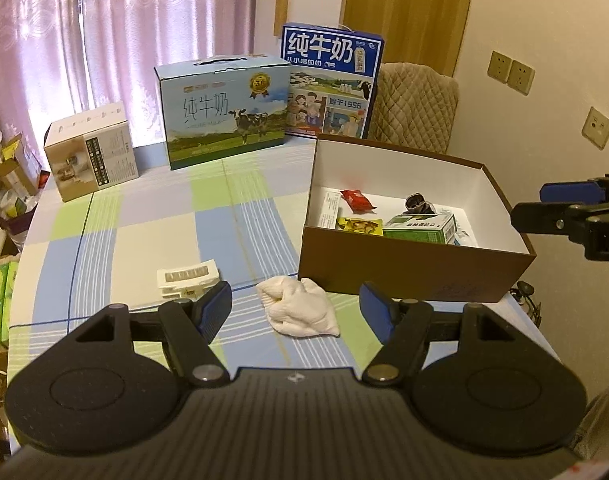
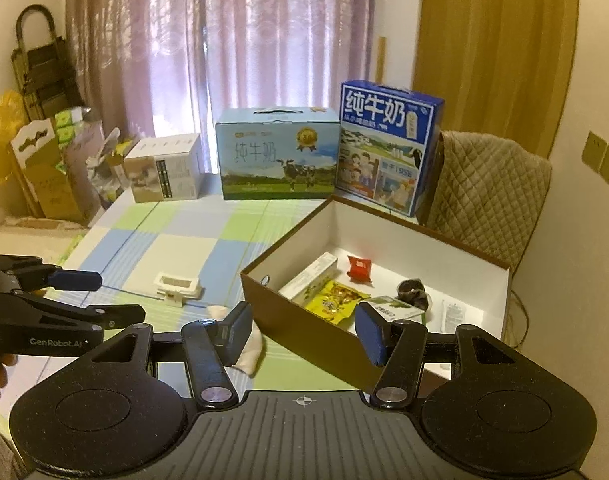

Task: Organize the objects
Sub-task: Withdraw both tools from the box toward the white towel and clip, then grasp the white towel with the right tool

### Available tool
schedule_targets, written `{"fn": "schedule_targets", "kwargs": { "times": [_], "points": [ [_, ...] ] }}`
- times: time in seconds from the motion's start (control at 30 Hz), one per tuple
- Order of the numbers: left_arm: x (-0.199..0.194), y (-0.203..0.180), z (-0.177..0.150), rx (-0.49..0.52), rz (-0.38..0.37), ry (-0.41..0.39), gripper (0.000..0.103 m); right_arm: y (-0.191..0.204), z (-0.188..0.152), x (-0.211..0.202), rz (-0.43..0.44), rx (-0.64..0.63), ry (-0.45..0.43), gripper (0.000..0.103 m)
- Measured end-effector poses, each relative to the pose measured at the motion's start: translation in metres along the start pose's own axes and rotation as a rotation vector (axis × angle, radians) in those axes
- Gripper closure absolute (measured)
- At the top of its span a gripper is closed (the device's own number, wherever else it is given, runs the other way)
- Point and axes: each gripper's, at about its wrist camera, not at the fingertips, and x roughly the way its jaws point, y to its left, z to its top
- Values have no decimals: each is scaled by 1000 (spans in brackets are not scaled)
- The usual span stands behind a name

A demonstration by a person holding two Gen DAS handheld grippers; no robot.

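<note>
Lying crumpled on the checked desk (image 1: 152,216), just beside the brown box's (image 1: 416,272) near wall: white cloth (image 1: 300,312), with a white clip (image 1: 188,278) resting to its left. Hovering over the cloth with jaws spread and empty: left tool (image 1: 296,308). Hanging above the box's near corner, likewise released and holding nothing: right tool (image 2: 304,330); snack packets lying inside.

**Open cloth at centre, boxes along the back and right**

The checked tablecloth (image 1: 152,216) lies bare through the frame's middle and left. Three cartons (image 1: 224,112) wall the upper edge. The brown box (image 1: 416,276) blocks the right; a white cloth (image 1: 300,312) and white clip (image 1: 186,278) sit at lower centre.
</note>
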Motion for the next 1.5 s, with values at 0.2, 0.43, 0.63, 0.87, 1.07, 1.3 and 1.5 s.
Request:
{"fn": "schedule_targets", "kwargs": {
  "times": [0.2,0.43,0.63,0.87,1.07,1.3,1.5],
  "points": [
    [-5,7,1,-1,8,-8,36,-2,0,-3,-8,27,-26,49],
    [-12,25,-1,-15,39,-8,36,-7,-15,6,41,64,-27,49],
    [-13,47,-11,-21,85,-4,36,4,-37,19,100,67,-48,49],
    [0,75,-37,-88,139,24,36,43,-69,62,163,-11,-51,49],
    [24,90,-54,-123,159,78,36,68,-83,113,207,-41,9,49],
    [52,96,-64,-145,182,119,36,76,-87,145,205,-70,27,49],
    [68,97,-66,-162,197,142,36,73,-84,167,192,-76,32,49]
  ]
}}
